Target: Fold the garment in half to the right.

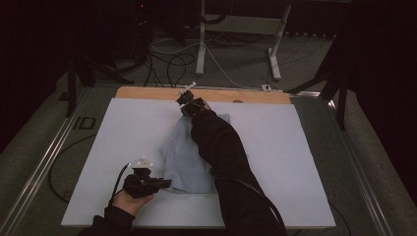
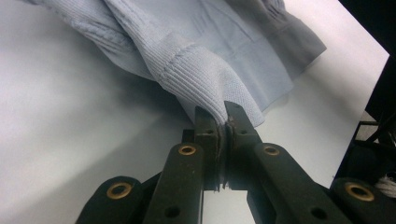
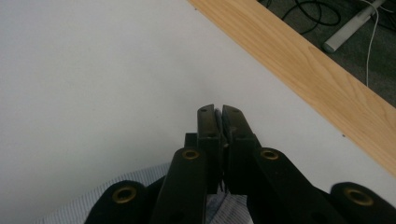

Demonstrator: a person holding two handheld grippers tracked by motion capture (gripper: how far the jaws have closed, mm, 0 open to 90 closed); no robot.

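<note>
A pale blue knit garment (image 1: 182, 157) lies crumpled in the middle of the white board (image 1: 295, 162). My left gripper (image 1: 164, 183) sits at the board's near left, shut on a ribbed edge of the garment (image 2: 210, 56); the left gripper view has the cloth bunched between the closed jaws (image 2: 225, 114). My right gripper (image 1: 187, 101) reaches over the garment to the far edge of the board. Its jaws (image 3: 218, 112) are shut, and striped blue cloth (image 3: 93, 205) trails from under them, so a thin fold appears pinched.
A wooden table edge (image 1: 147, 92) (image 3: 303, 60) runs along the far side of the board. Beyond it stand white desk legs (image 1: 200, 49) and loose cables (image 1: 172, 64) on the floor. Metal rails (image 1: 39, 167) flank the table.
</note>
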